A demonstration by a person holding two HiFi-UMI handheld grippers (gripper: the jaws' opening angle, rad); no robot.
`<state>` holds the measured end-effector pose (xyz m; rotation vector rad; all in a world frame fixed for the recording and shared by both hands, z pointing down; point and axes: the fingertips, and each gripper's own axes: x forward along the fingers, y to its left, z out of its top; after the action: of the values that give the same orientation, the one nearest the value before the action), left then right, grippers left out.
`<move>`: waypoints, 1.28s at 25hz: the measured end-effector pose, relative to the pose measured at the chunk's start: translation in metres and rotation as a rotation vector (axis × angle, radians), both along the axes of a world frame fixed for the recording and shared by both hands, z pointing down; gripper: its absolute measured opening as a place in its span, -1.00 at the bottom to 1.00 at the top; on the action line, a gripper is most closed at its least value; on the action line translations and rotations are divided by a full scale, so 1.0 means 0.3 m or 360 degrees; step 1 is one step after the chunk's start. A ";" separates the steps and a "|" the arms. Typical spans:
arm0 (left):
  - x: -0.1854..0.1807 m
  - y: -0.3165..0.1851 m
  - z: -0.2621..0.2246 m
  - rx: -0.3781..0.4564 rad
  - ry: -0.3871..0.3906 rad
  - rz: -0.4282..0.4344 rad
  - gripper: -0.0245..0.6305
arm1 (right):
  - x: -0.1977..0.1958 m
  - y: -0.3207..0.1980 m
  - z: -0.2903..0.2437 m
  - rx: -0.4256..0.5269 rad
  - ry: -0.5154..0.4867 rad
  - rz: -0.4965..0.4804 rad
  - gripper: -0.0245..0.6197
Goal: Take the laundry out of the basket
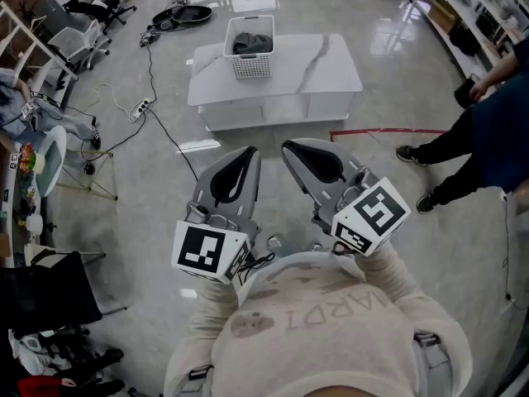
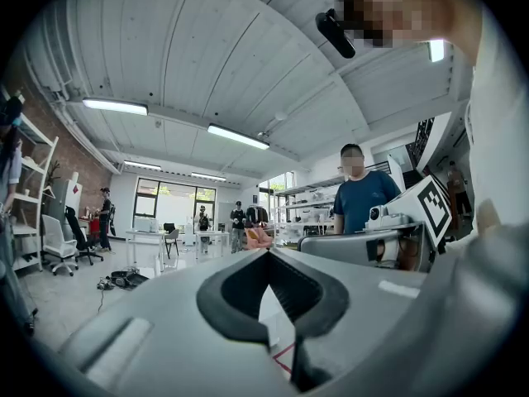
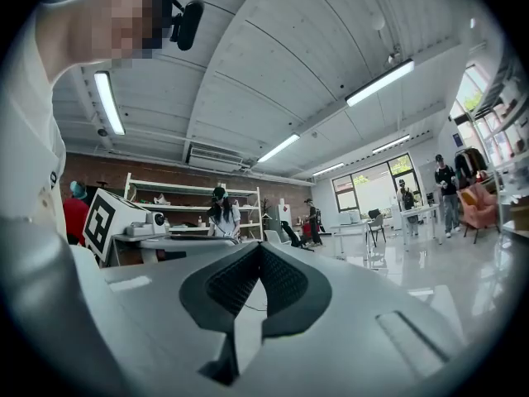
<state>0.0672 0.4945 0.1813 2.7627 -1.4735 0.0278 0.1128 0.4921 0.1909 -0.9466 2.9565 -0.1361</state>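
In the head view, the basket (image 1: pixel 250 46) is sitting on the far left part of a white counter (image 1: pixel 331 73), and the dark grey laundry (image 1: pixel 252 42) is lying heaped inside it, none of it hanging over the rim. The left gripper (image 1: pixel 250 150) and the right gripper (image 1: pixel 287 146) are being held side by side close to the person's chest, with bare floor between them and the counter. The basket is lying straight ahead of the fingertips and well apart from them. It is lining up more with the left gripper, so that one is looking the nearer to reach in first. The counter's long side is running across the person's path. In the left gripper view, the fingers (image 2: pixel 225 294) are pressing together at their tips with nothing between them. They are pointing out level into the room, and no basket is showing. In the right gripper view, the fingers (image 3: pixel 216 292) are likewise clenched on nothing, aiming towards distant shelves, again with no laundry in sight. Both grippers are needing to go forward and down.
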 end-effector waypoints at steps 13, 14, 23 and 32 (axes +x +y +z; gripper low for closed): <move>-0.139 -0.170 0.053 -0.0011 0.0040 0.0055 -0.92 | -0.108 -0.146 0.050 -0.0001 0.0048 0.0103 -0.83; -0.142 -0.191 0.056 -0.0013 0.0042 0.0050 -0.92 | -0.109 -0.169 0.053 -0.0008 0.0047 0.0104 -0.83; -0.183 -0.482 0.056 -0.0017 0.0024 -0.0050 -0.92 | -0.135 -0.483 0.044 -0.0020 0.0013 0.0014 -0.80; -0.097 -0.886 0.004 -0.0002 0.0043 -0.0122 -0.92 | -0.059 -0.884 0.011 -0.0009 0.0010 -0.0106 -0.75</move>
<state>0.0383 0.2288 0.1824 2.6917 -1.5709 -0.0091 0.0951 0.2268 0.1942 -0.8510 2.9960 -0.1441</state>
